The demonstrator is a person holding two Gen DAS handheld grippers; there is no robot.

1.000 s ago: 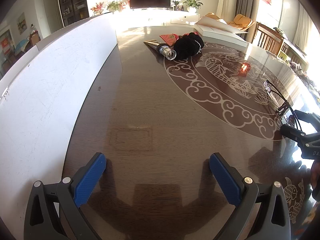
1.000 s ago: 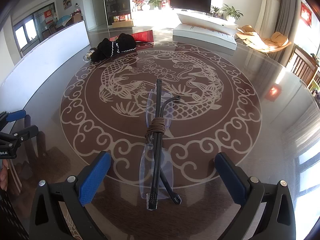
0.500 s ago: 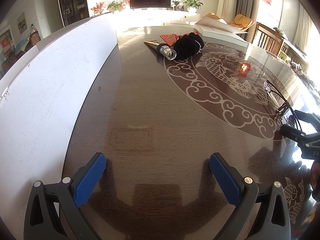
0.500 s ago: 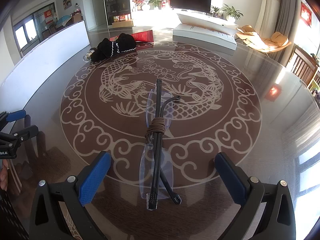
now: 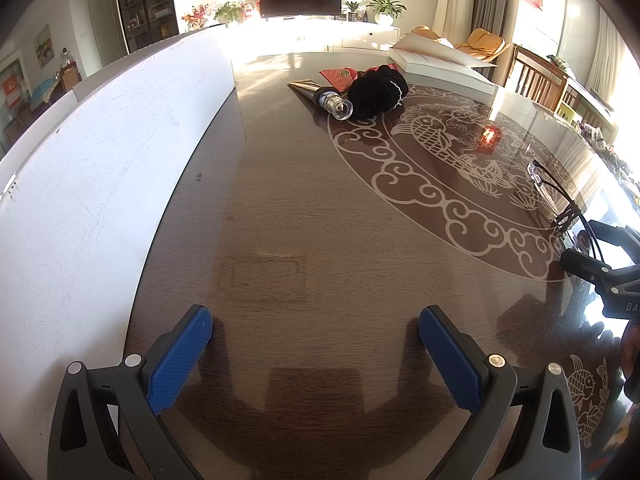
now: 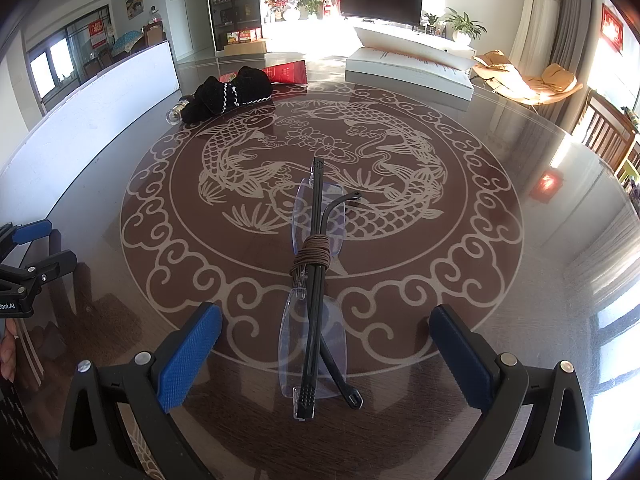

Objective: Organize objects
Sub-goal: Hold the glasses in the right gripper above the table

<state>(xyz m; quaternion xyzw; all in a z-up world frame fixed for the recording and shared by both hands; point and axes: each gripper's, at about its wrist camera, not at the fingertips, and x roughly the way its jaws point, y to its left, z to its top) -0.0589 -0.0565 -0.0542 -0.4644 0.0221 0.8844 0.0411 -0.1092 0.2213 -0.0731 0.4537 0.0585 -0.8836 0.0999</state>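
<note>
Our right gripper [image 6: 324, 354] is spread wide around the folded glasses [image 6: 314, 296] without touching; our left gripper [image 5: 316, 356] is released too — bare table [image 5: 280, 200] ahead, white board [image 5: 100, 160] edging its left.

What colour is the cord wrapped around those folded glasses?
Brown; the cord coils around the glasses, clearest in the right wrist view.

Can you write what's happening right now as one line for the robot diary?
left gripper: open, over bare table | right gripper: open, glasses between fingers, not gripped | black cloth: far side, untouched
</note>
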